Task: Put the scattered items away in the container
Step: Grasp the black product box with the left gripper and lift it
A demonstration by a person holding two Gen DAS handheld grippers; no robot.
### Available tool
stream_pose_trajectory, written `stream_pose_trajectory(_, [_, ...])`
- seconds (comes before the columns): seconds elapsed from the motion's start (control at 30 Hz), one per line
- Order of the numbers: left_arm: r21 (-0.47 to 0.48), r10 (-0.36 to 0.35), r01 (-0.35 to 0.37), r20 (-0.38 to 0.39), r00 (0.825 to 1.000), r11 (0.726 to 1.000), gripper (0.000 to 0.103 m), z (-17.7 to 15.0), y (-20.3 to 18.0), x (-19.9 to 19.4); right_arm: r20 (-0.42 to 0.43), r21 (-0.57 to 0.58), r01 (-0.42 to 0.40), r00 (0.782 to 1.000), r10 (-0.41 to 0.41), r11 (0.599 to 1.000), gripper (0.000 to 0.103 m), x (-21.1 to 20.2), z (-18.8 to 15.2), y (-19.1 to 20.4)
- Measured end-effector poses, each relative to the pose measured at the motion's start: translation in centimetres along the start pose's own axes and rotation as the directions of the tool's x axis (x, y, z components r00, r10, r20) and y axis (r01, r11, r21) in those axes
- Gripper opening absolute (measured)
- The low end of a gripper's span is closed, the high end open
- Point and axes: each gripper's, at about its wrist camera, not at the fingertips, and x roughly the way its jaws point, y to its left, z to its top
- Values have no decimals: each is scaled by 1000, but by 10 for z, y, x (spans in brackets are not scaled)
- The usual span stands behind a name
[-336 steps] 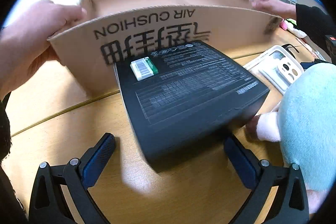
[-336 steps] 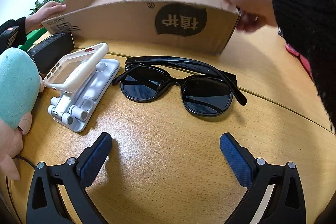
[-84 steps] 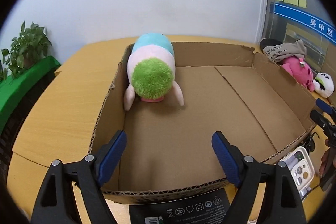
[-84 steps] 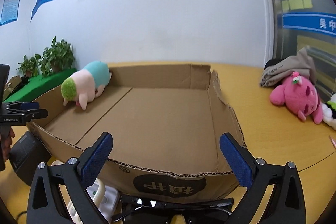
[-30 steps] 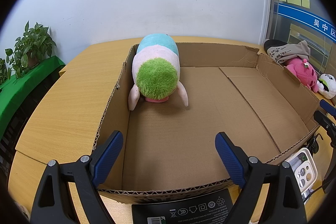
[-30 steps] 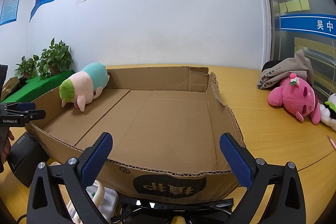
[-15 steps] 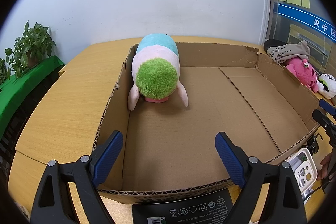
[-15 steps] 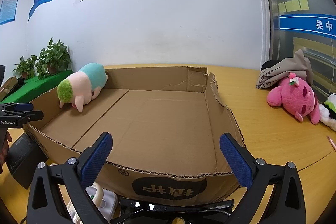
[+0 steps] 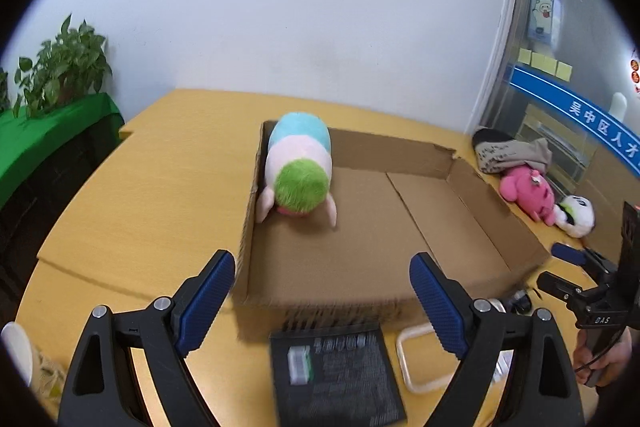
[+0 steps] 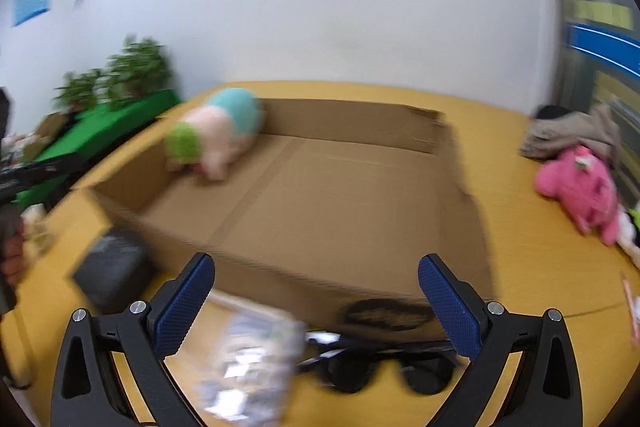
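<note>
An open cardboard box sits on the wooden table. A plush toy with green hair lies in its far left corner. A black box, a white phone stand and black sunglasses lie on the table in front of the cardboard box. My left gripper is open and empty above the black box. My right gripper is open and empty above the sunglasses.
A pink plush, a white plush and a grey cloth bundle lie on the table to the right. Potted plants stand on a green surface at left.
Both grippers have pulled back and tilted down from the cardboard box, so the black box, phone stand and sunglasses show more. The right wrist view is motion-blurred. Both stay open.
</note>
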Motion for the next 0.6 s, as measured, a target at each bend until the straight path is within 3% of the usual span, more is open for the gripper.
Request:
stream_pose_trajectory(0.13, [-57, 7, -13, -101, 995, 998, 89, -23, 22, 12, -71, -31, -209, 976, 206, 977, 103, 20, -4, 51])
stream_pose_trajectory(0.27, [-181, -136, 98, -212, 968, 979, 89, -46, 41, 39, -210, -21, -333, 923, 322, 943, 103, 61, -22, 95])
stream_pose_trajectory(0.47, [-234, -195, 124, -313, 930, 964, 88, -68, 46, 78, -309, -31, -364, 889, 337, 931, 103, 97, -44, 127])
stream_pose_trajectory(0.53, [-254, -246, 172, -296, 923, 952, 88, -72, 44, 81, -326, -37, -356, 888, 325, 934, 103, 105, -49, 133])
stream_pose_trajectory(0.6, [-215, -252, 192, -303, 919, 957, 86, -74, 35, 83, -336, -48, -350, 887, 315, 935, 101, 110, -52, 137])
